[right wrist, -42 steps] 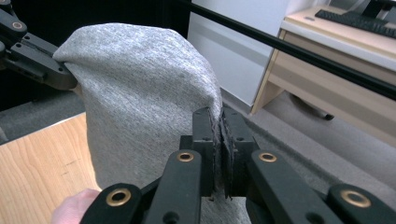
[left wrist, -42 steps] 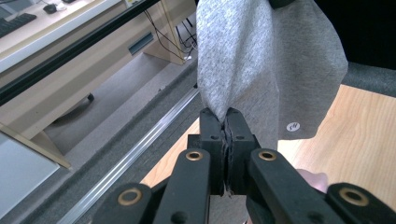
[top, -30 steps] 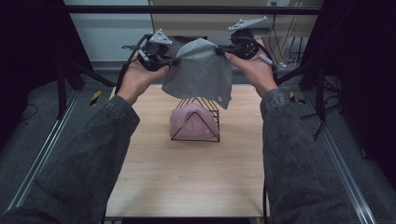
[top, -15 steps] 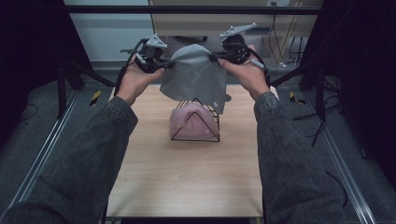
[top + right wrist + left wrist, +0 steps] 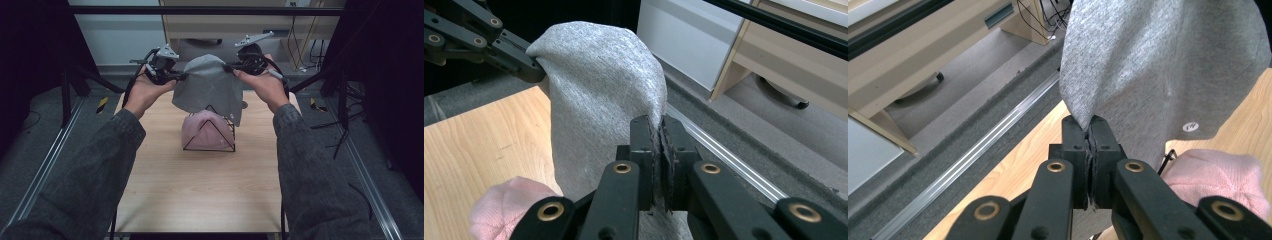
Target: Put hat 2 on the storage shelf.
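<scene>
Both tongs, left tongs (image 5: 181, 76) and right tongs (image 5: 231, 66), are clamping a grey cloth (image 5: 210, 90), holding it above the pink cloth (image 5: 205, 131) on the wire rack (image 5: 220, 146) at the table's (image 5: 200, 195) far end.

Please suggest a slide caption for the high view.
Both grippers, left gripper and right gripper, hold a grey cloth above a wire rack draped with a pink cloth.

A lab-style recording bay, not a home.

You sit at a bare wood table (image 5: 200, 190) inside a black frame (image 5: 200, 10), with dark curtains (image 5: 30, 60) at both sides. Metal rails (image 5: 45, 165) run along grey carpet (image 5: 325, 130) on the floor. Ahead of you stands a pale cabinet (image 5: 225, 25), with loose cables (image 5: 300, 40) hanging beside it and hazard tape (image 5: 101, 104) stuck to the floor.
</scene>
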### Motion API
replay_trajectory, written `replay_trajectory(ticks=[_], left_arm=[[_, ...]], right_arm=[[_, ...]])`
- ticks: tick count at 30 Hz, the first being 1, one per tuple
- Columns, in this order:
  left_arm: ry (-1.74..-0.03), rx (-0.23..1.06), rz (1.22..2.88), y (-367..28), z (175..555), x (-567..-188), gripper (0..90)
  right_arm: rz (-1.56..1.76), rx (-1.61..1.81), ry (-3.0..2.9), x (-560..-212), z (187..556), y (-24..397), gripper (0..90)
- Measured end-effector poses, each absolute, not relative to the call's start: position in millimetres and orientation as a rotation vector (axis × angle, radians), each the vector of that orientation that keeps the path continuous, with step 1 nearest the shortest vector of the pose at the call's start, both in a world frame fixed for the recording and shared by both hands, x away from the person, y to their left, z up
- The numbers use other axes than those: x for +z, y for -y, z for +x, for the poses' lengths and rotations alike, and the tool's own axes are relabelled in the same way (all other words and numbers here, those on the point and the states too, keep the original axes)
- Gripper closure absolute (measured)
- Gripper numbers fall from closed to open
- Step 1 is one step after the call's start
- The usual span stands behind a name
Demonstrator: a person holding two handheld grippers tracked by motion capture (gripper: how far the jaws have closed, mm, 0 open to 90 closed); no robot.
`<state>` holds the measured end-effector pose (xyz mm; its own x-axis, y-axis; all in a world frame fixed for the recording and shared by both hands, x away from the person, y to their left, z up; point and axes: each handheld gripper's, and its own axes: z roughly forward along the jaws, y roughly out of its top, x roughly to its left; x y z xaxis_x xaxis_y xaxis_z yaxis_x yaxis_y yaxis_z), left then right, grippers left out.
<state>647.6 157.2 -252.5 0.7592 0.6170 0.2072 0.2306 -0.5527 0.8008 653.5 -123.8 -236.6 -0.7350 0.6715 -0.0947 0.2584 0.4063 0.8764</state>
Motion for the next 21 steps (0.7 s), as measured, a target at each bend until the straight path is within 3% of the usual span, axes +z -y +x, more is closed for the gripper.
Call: replay_trajectory(ticks=[21], left_arm=[[-0.63, 0.586, 2.145, -155.4, 645.7, -261.7, 88.2]], right_arm=[[0.811, 1.274, -2.244, -245.5, 652.0, 126.6, 85.5]])
